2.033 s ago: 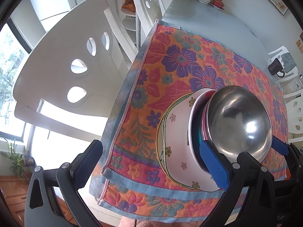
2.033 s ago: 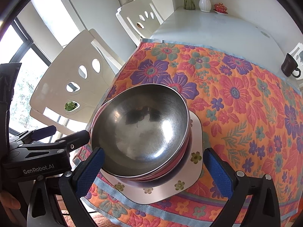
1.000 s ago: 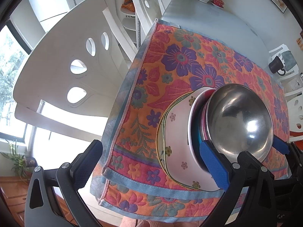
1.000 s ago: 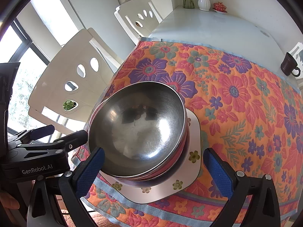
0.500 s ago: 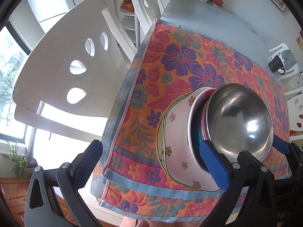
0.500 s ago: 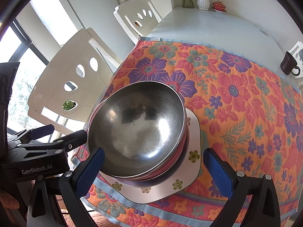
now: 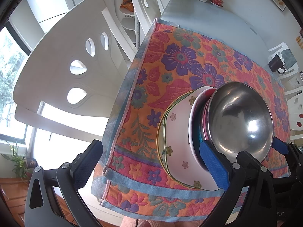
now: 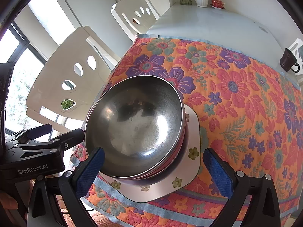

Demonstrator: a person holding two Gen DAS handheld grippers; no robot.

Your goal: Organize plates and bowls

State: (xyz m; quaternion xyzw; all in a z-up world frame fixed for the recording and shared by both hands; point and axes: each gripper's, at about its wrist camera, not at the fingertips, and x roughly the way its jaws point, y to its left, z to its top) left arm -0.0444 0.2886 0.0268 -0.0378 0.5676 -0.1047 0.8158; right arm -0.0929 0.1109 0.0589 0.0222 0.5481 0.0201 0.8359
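A steel bowl [image 8: 136,124] tops a stack of pink bowls on white floral square plates [image 8: 191,155], near the front edge of the flowered cloth. The stack also shows in the left wrist view, with the steel bowl [image 7: 240,121] and the plates [image 7: 176,132] at lower right. My right gripper [image 8: 153,168] is open, its blue pads on either side of the stack's front. My left gripper [image 7: 151,162] is open and empty, left of the stack over the cloth's front corner. The left gripper's body shows in the right wrist view [image 8: 37,151].
The flowered cloth [image 8: 236,87] covers the near part of a white table [image 8: 208,22]. A dark mug [image 8: 288,60] stands at the right edge. A vase and a red dish [image 8: 217,1] stand at the far end. White chairs [image 8: 75,71] stand to the left.
Both grippers have barely moved; the view has drifted slightly. The stack has stayed in place.
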